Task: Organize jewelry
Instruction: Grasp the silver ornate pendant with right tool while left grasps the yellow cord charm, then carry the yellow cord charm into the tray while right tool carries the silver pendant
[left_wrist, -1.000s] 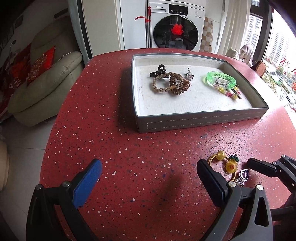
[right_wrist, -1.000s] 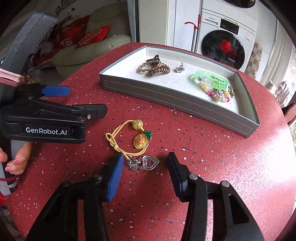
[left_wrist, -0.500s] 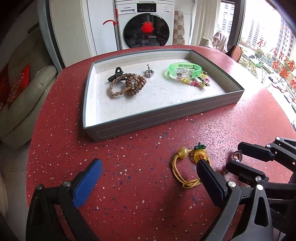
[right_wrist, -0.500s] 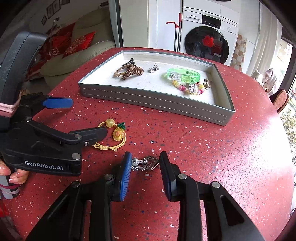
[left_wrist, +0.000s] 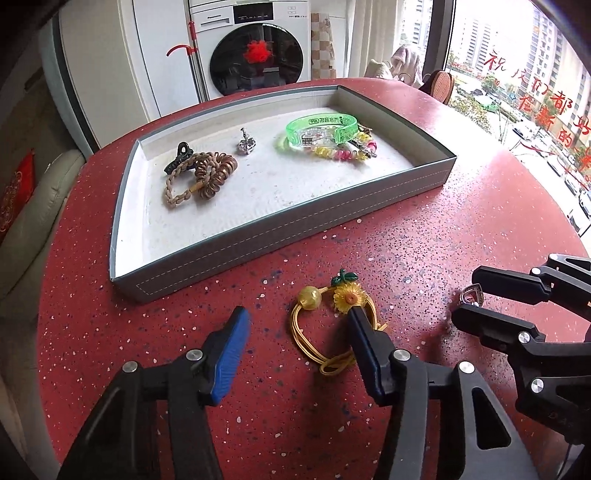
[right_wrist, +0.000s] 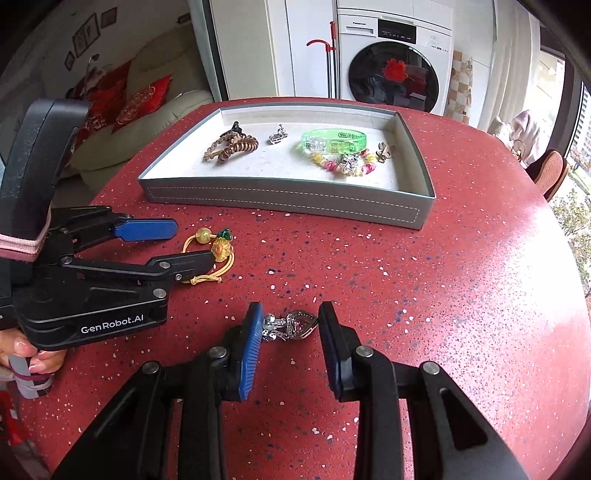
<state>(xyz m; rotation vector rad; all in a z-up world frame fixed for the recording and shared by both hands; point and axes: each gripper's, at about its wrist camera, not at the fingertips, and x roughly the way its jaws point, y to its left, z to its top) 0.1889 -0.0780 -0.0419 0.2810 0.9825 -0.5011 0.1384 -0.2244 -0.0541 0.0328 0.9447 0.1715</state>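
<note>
A yellow hair tie with a sunflower charm (left_wrist: 332, 314) lies on the red table; it also shows in the right wrist view (right_wrist: 214, 251). My left gripper (left_wrist: 295, 328) is open around it, its right finger over the cord. A silver heart-shaped pendant (right_wrist: 295, 326) lies between the fingers of my right gripper (right_wrist: 290, 325), which is open and close on both sides; the pendant also shows in the left wrist view (left_wrist: 471, 295). The grey tray (left_wrist: 258, 247) holds a brown braided tie (left_wrist: 195, 177), a green bracelet (left_wrist: 321, 127) and a beaded bracelet (left_wrist: 340, 151).
A silver charm (left_wrist: 245, 144) and a black claw clip (left_wrist: 181, 155) also lie in the tray. A washing machine (right_wrist: 395, 62) stands behind the table, a sofa (right_wrist: 147, 122) to the left. The table edge curves at the right.
My left gripper has moved forward over the yellow hair tie and narrowed. My right gripper stays around the silver pendant, lower and closer to it.
</note>
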